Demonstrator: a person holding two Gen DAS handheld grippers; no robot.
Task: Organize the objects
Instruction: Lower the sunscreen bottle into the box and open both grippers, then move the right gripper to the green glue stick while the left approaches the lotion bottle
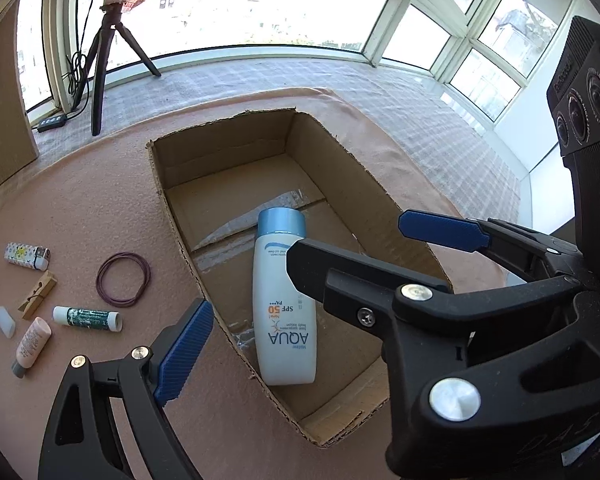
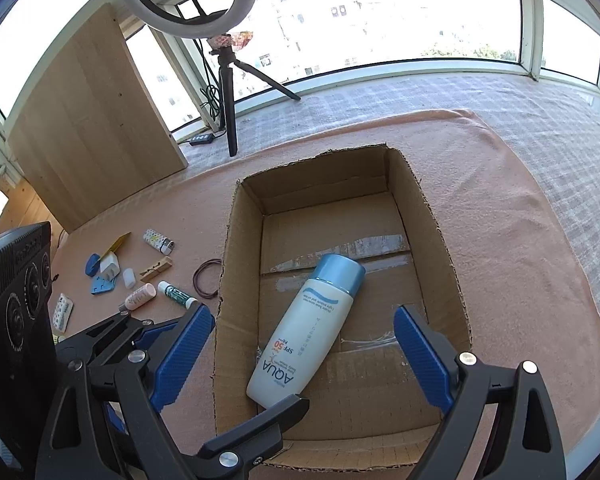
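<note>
Lay flat on the floor of the open cardboard box (image 2: 440, 232): the white sunscreen bottle (image 2: 300, 340), blue cap toward the far wall. Hung above it, spread wide and gripping nothing: left claw (image 1: 256, 312), right claw (image 2: 304, 356). Scattered beyond the box's left wall: lighter (image 1: 27, 256), rubber bands (image 1: 123, 279), lip balm (image 1: 87, 318).

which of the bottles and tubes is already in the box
Only the big white sunscreen bottle with the blue cap: it lies on its side inside the cardboard box. The pink tube and green-labelled tube lie outside.

The lotion bottle (image 2: 306, 332) fills the cardboard box's (image 2: 432, 216) near floor; the far half lies free.
</note>
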